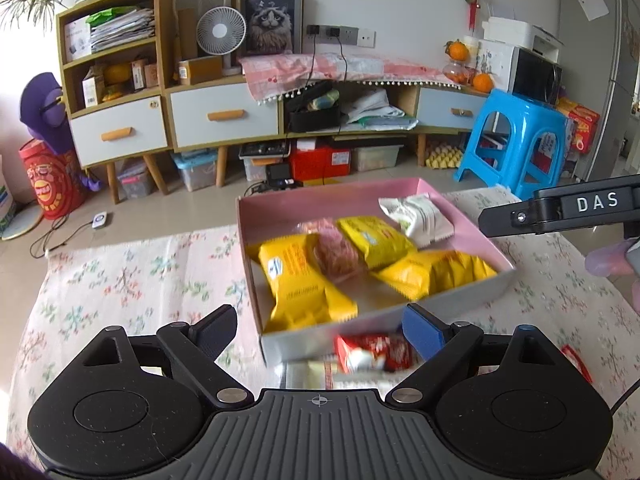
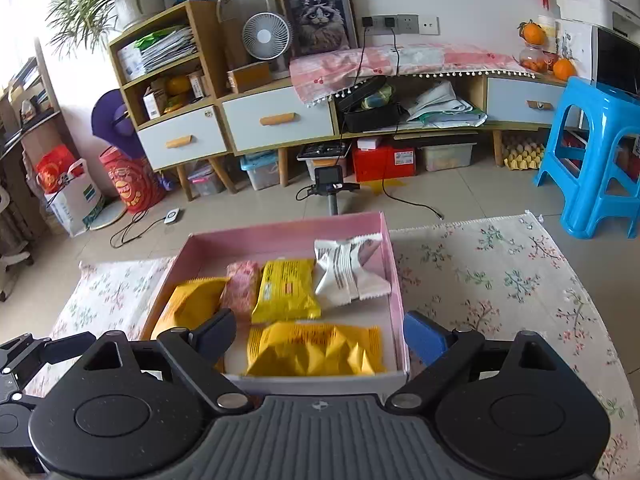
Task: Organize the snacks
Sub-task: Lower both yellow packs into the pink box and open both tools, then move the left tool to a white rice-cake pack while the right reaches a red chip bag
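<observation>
A pink box (image 1: 360, 194) (image 2: 280, 236) sits on the floral cloth and holds yellow snack packs (image 1: 298, 280) (image 2: 286, 290), a pink pack (image 1: 334, 256) (image 2: 240, 284) and a white pack (image 1: 420, 216) (image 2: 348, 272). A red snack pack (image 1: 372, 352) lies on the cloth just outside the box's near wall, between my left gripper's fingers. My left gripper (image 1: 320, 332) is open and empty above it. My right gripper (image 2: 320, 336) is open and empty, over the box's near edge. Its body also shows at the right of the left wrist view (image 1: 560, 210).
The floral cloth (image 1: 140, 280) (image 2: 500, 280) covers the table. Another red wrapper (image 1: 576, 362) lies at the right on the cloth. Beyond the table are a blue stool (image 1: 516, 140) (image 2: 596, 156), a low cabinet with drawers (image 1: 224, 116) and boxes on the floor.
</observation>
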`<state>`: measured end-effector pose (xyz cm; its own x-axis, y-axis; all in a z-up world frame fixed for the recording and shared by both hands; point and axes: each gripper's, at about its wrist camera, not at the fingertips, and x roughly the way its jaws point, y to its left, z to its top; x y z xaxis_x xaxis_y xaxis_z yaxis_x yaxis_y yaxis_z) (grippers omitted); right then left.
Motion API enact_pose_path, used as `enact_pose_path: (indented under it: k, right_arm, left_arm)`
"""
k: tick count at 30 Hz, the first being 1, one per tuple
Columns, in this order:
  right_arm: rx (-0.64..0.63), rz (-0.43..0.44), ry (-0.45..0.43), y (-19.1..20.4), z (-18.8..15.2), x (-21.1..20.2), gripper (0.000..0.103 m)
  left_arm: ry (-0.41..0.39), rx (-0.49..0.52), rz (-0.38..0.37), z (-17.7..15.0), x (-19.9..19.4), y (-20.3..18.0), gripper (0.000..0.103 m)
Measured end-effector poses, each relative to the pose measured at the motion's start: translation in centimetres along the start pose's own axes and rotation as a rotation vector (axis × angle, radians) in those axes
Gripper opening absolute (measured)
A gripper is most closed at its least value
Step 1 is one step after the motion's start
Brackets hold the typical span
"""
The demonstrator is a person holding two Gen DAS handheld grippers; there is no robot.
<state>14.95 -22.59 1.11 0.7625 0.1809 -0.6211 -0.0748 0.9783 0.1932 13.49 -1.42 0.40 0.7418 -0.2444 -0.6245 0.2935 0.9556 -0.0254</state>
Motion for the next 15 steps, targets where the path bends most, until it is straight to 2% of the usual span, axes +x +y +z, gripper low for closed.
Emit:
enact_pose_path:
  k: [10,15]
  right_arm:
    - [-0.007,0.023,-0.003,0.4,-2.9,-2.8,0.085]
    - [-0.030,0.022,-0.003,0.7,-4.3,-4.1,0.086]
  left_arm:
    - [0.015,-0.039,0.023,-2.2,-3.1,-0.3,0.093]
    - [0.006,-0.071,0.050,-3.2,-4.8,-0.5,0.097]
